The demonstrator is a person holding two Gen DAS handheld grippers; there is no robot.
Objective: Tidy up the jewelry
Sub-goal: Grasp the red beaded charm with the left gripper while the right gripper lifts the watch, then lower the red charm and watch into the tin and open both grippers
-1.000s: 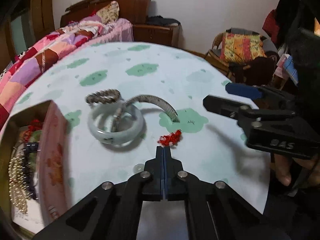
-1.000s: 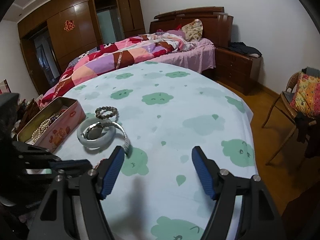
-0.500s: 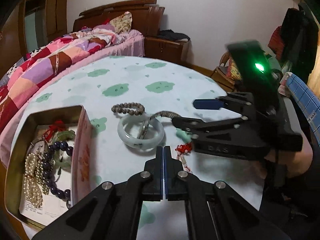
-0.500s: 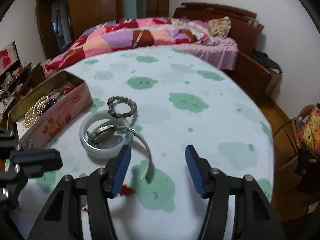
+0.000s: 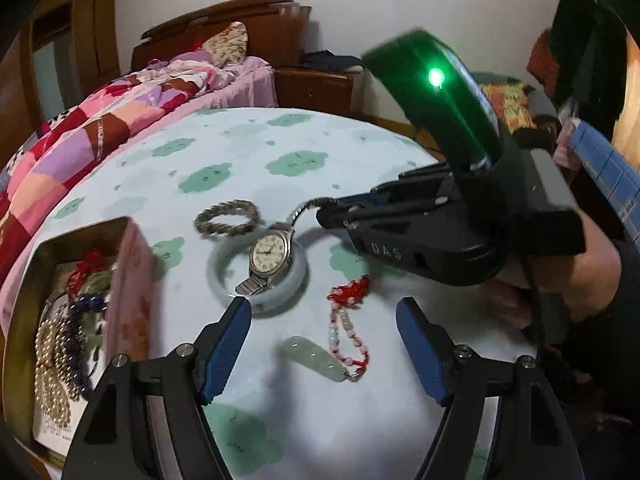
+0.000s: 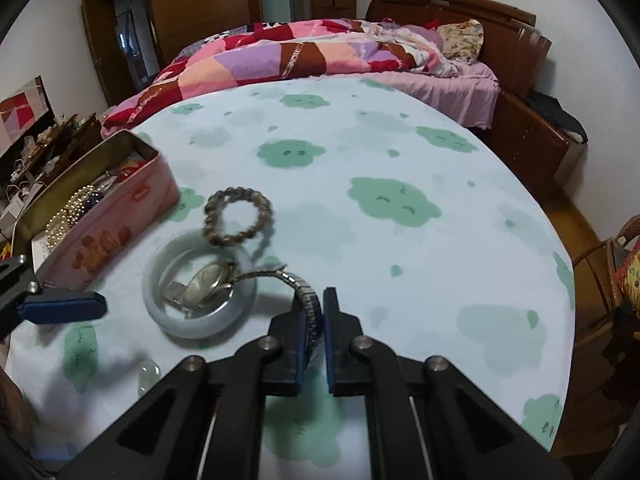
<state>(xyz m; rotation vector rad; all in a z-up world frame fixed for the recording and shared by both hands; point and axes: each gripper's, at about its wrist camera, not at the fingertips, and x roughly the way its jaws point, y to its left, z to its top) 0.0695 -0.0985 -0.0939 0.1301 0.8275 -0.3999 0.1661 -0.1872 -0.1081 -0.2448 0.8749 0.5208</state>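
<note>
A round table [image 6: 400, 152] covered in a pale blue cloth printed with green clouds fills both views, with a bed [image 6: 320, 52] under a patchwork quilt behind it. At the table's edge on the left gripper's side sits an open rectangular pink tin box [image 5: 132, 280], holding a string of pearls [image 5: 50, 364], dark purple beads and a red cord. Near the middle of the cloth lies a pale jade bangle [image 5: 294, 284], and a silver wristwatch [image 5: 270, 254] with a cream dial rests across it, face up inside the ring. The right gripper [image 6: 315, 334] has its 2 blue-padded jaws pressed together on the free end of the watch's metal stretch strap, which arches up from the bangle to the pads; in the left wrist view the same gripper reaches in from the right, held by a person's hand [image 5: 584, 264]. Just beyond the bangle lies a brown beaded bracelet [image 6: 238, 216], touching its far rim. The left gripper [image 5: 324, 316] has its jaws spreading wide, with nothing pinched between them, above a jade pendant [image 5: 314, 358] on a pink bead string with a red knot [image 5: 352, 290] lying on the cloth. 1 of its blue pads sits just beside the bangle's near rim.
</note>
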